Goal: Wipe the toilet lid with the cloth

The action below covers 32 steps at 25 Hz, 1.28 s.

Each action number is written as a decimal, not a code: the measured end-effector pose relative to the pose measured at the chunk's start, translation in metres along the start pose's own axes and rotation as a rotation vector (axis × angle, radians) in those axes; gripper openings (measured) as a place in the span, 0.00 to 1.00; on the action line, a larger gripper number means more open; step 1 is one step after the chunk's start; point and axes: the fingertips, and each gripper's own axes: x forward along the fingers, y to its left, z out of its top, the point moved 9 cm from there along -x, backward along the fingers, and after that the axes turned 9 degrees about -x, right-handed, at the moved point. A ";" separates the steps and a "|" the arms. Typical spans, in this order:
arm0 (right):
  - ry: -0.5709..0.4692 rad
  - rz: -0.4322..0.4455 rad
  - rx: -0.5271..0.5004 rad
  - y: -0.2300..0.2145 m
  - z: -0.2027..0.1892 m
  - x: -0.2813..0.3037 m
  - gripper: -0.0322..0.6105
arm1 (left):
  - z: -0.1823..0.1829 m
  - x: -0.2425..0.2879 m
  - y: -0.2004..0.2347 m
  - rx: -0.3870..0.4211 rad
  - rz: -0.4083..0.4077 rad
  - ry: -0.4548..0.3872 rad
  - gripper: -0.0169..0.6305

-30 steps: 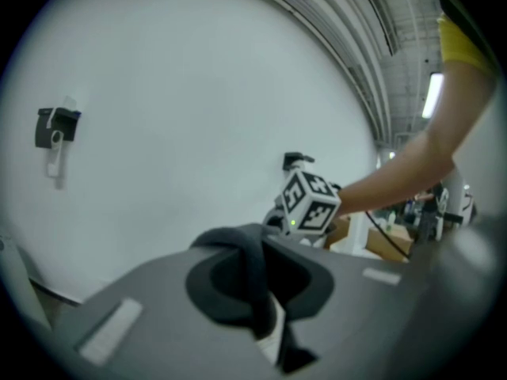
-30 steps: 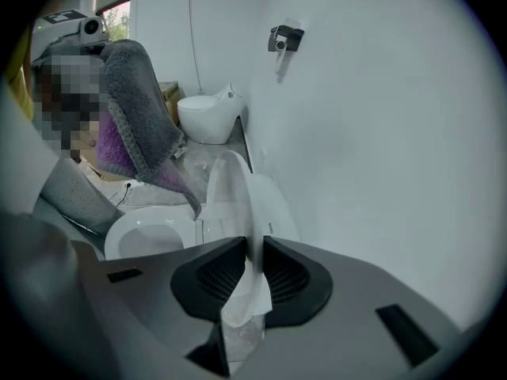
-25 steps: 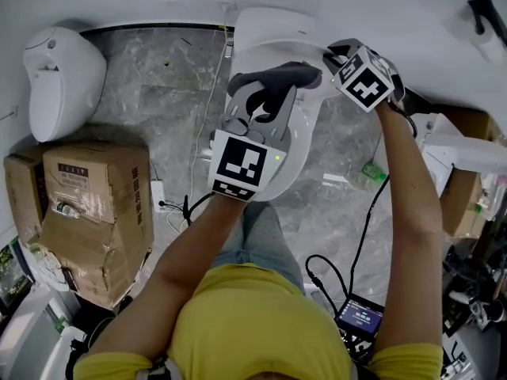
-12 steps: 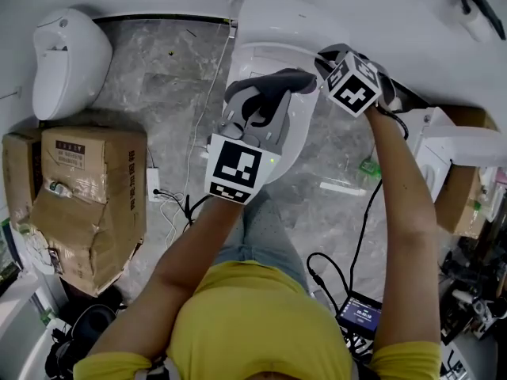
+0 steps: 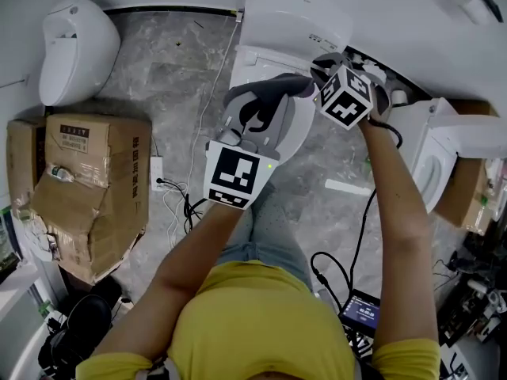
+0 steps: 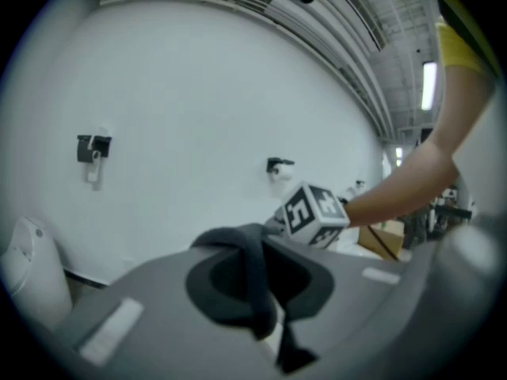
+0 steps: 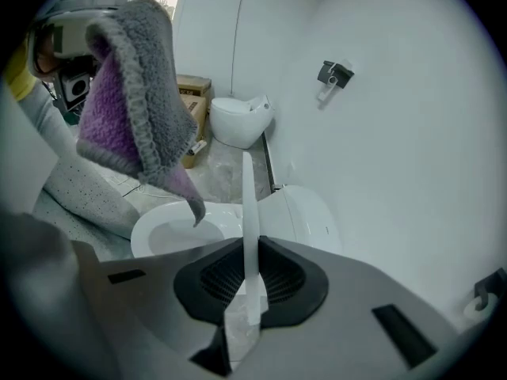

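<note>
L gripper [image 6: 260, 295] pinches the grey cloth [image 7: 131, 93]; cloth droops from its jaws, up & left of R gripper [image 7: 247, 295]. R jaws have just been closing & now clamp the thin edge of the toilet lid [image 7: 250, 204], upright betw. them. Open bowl [image 7: 170, 232] sits just left of lid.

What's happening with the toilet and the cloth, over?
Left gripper shut on cloth. Right gripper: jaws just closed further onto toilet lid, its edge between them. Nothing in the way.
</note>
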 end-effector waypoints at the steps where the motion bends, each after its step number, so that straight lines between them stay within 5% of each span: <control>1: 0.001 -0.003 0.000 0.006 0.001 -0.001 0.12 | -0.002 -0.004 0.000 -0.002 -0.002 0.001 0.05; 16: 0.072 0.005 -0.080 0.125 0.015 0.004 0.17 | -0.046 -0.058 0.013 -0.019 -0.053 0.074 0.05; 32: 0.101 0.008 -0.151 0.196 0.018 0.019 0.21 | -0.081 -0.061 0.008 -0.061 -0.054 0.120 0.05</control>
